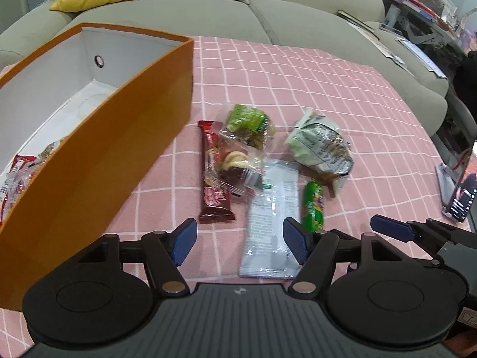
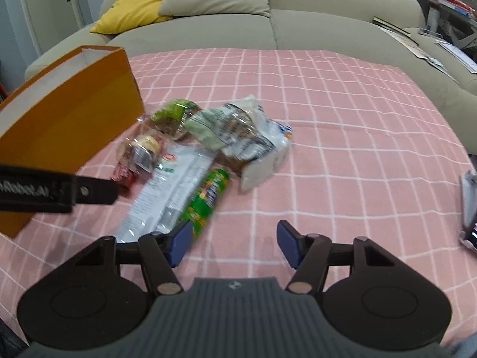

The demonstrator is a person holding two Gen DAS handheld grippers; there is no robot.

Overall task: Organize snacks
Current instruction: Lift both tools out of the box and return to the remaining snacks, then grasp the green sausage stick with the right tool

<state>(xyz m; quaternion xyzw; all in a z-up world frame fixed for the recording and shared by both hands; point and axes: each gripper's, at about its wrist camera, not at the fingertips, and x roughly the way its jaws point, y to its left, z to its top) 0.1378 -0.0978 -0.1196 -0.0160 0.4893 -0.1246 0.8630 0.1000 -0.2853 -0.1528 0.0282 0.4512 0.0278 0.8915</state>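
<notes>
Left wrist view: the left gripper (image 1: 240,243) hovers low over the snack pile (image 1: 262,161), fingers wide apart, empty. Right gripper (image 2: 234,243) likewise gapes, holding nothing.

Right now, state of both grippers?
Left gripper: open, holding nothing, above the snack pile.
Right gripper: open, holding nothing.

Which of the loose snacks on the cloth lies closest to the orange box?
The dark red chocolate bar. It lies at the left edge of the pile, right beside the orange box; the other packets sit farther right.
</notes>
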